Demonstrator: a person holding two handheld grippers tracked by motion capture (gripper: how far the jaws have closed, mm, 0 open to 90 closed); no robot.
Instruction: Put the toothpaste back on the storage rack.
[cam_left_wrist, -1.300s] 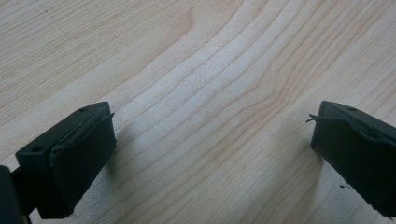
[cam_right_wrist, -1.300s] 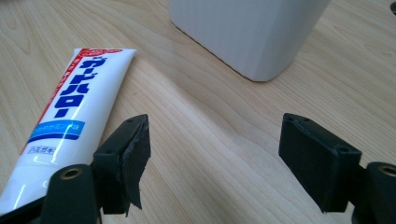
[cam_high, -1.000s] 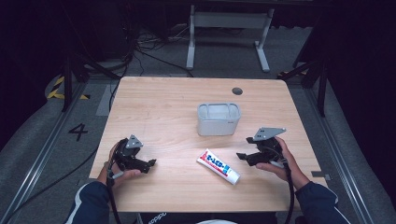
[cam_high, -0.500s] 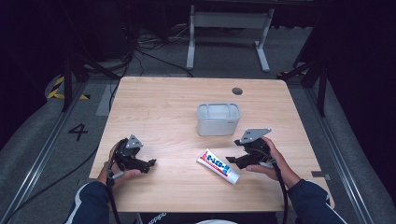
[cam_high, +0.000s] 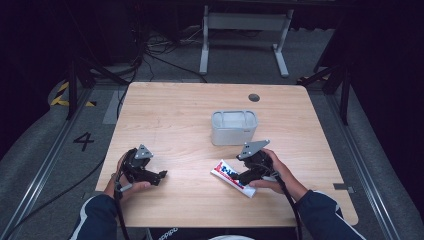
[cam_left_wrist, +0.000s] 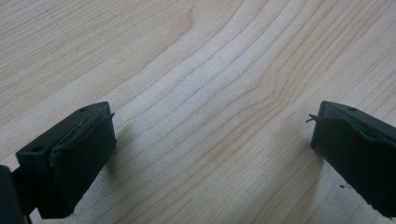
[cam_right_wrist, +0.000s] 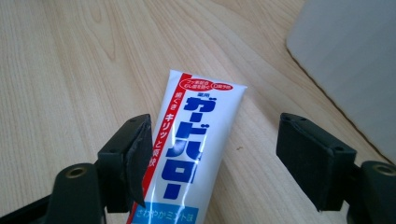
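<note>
1. Right gripper (cam_right_wrist: 212, 154): jaws apart, straddling the toothpaste tube (cam_right_wrist: 191, 154) lying on the bench (cam_high: 175, 115); one jaw touches its edge.
2. White container (cam_high: 234, 127) sits just beyond.
3. Left gripper (cam_left_wrist: 210, 144): jaws apart over bare bench.

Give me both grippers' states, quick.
Left gripper: open, over bare table.
Right gripper: open, jaws astride the toothpaste tube, not clamped.

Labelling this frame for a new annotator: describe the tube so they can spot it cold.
Start at the wooden table and find the grey container near its middle. Just toward the person from it, the toothpaste tube lies flat between the open jaws of the right gripper. It is the one white item with blue lettering and a red stripe along one edge; the container is plain grey.
</note>
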